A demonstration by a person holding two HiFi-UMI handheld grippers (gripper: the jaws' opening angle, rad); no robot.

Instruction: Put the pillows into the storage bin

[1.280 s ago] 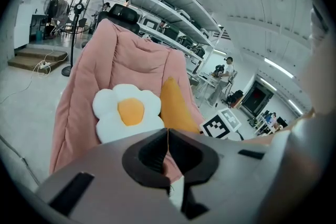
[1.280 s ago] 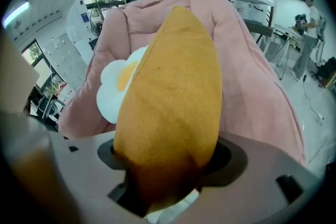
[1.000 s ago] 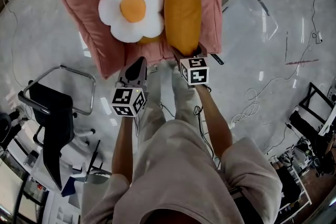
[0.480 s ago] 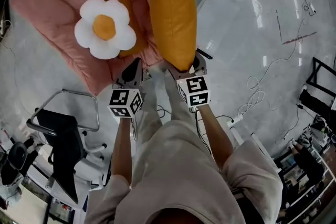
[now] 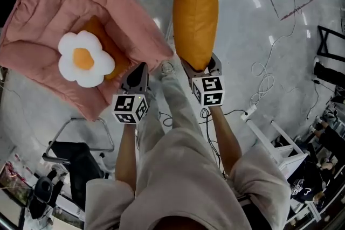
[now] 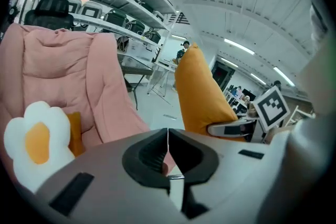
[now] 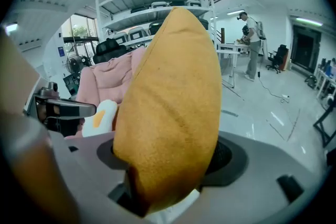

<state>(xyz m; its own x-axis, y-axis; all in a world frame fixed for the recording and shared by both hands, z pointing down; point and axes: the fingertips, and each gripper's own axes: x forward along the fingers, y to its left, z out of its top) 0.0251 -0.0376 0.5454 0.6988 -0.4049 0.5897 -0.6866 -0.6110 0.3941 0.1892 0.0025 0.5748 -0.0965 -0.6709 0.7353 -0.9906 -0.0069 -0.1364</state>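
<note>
My right gripper (image 5: pixel 200 64) is shut on the lower end of an orange pillow (image 5: pixel 195 16), which stands upright in the air over the grey floor. In the right gripper view the orange pillow (image 7: pixel 170 102) fills the space between the jaws. Just left of it my left gripper (image 5: pixel 137 74) is shut with nothing in it, its tips (image 6: pixel 168 139) touching. A white flower pillow (image 5: pixel 85 59) with a yellow centre lies on a pink cushion (image 5: pixel 59 8), partly on top of a second orange pillow (image 5: pixel 108 43). I cannot make out the clear storage bin on the floor beyond the held pillow.
A black chair with a metal frame (image 5: pixel 81 159) stands at the lower left. Cables (image 5: pixel 264 78) trail over the floor at the right, near a white rack (image 5: pixel 275 143). Shelving (image 6: pixel 121 13) lines the room, and a person (image 7: pixel 254 44) stands far off.
The orange pillow has come off the pink cushion in my right gripper and now hangs over bare floor to its right. The left gripper stayed shut and empty.
</note>
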